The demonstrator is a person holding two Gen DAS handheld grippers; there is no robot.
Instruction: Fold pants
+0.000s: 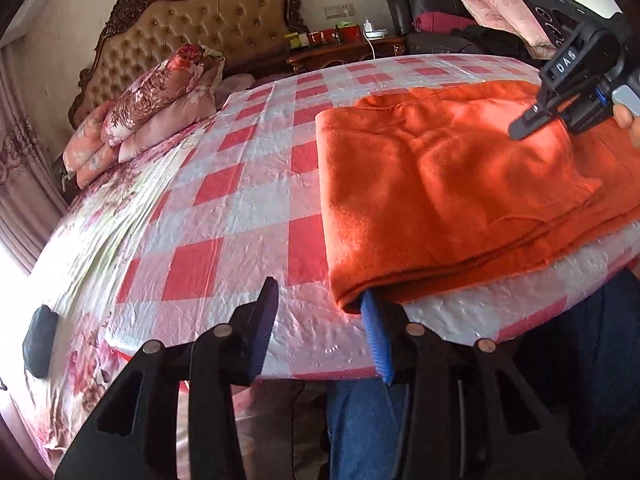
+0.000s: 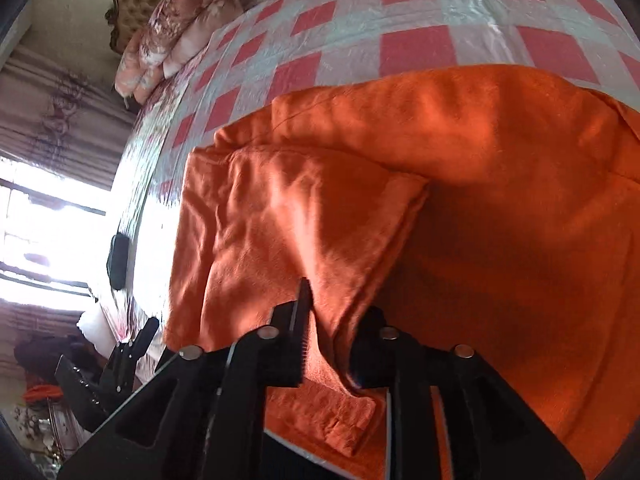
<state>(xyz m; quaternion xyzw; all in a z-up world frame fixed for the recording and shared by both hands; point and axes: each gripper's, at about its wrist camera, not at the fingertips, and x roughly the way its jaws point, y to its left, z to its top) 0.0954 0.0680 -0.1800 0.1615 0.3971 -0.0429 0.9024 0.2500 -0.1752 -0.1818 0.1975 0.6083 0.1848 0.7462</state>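
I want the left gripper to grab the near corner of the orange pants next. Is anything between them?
Nothing visible. The open left gripper is at the pants' near corner, one finger already touching it.

We see a bed (image 1: 168, 208) with a tufted tan headboard (image 1: 192, 28) and a floral sheet (image 1: 100, 216) showing along its left side. A red-and-white checked plastic cover (image 1: 256, 184) lies crinkled over most of the top. Orange pants (image 1: 440, 184) lie folded on the cover near the front edge, several layers stacked. Floral pillows and a folded quilt (image 1: 152, 104) pile up at the headboard end. A small dark object (image 1: 39, 340) sits on the sheet at the left edge; we can't tell what it is.
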